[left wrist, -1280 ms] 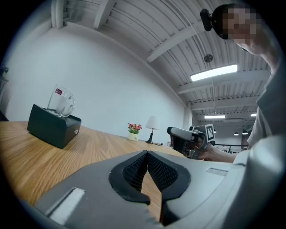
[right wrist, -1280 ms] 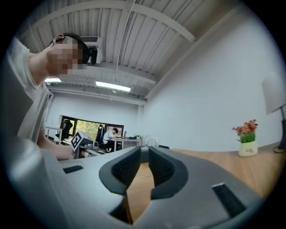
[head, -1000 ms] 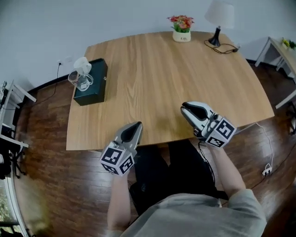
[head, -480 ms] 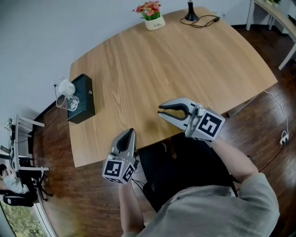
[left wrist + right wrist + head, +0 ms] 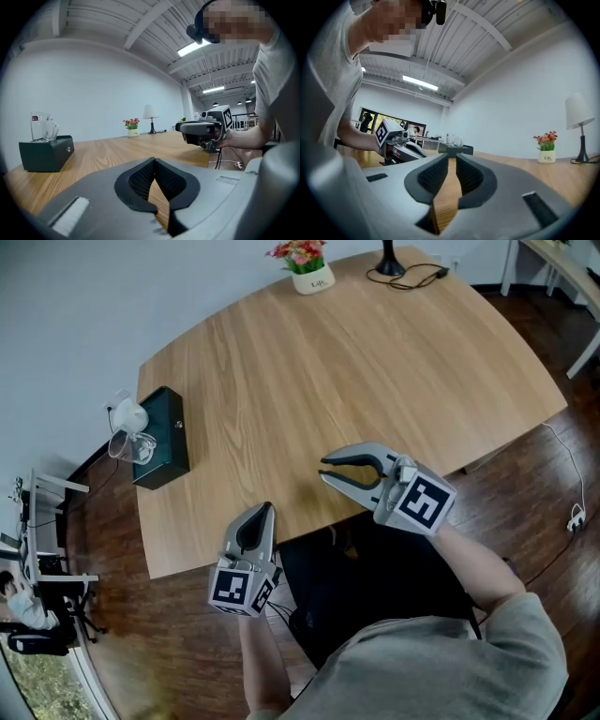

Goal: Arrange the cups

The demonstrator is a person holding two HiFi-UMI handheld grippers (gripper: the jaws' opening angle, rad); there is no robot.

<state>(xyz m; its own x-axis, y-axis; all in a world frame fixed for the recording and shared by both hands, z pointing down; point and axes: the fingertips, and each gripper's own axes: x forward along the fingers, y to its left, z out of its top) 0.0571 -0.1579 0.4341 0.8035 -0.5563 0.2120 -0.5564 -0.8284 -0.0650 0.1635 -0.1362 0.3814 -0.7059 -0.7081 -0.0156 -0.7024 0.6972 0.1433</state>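
Two clear glass cups [image 5: 128, 437] stand on a dark green box [image 5: 164, 439] at the table's left edge, far from both grippers; they also show in the left gripper view as glass cups [image 5: 42, 126] and in the right gripper view as cups [image 5: 453, 139]. My left gripper [image 5: 265, 508] hovers over the table's near edge, shut and empty, pointing roughly level toward the far side. My right gripper [image 5: 324, 468] hangs over the near part of the table, pointing left toward the box, shut with nothing held.
A wooden table [image 5: 375, 362] carries a small flower pot [image 5: 310, 268] and a lamp base [image 5: 389, 266] with a cable at the far edge. A white shelf [image 5: 42, 512] stands on the dark wood floor at left. The person's legs are under the near edge.
The head view has swung, so the table now sits skewed. My right gripper has drifted a little left and rolled, showing both fingers. The left gripper has rolled slightly in place.
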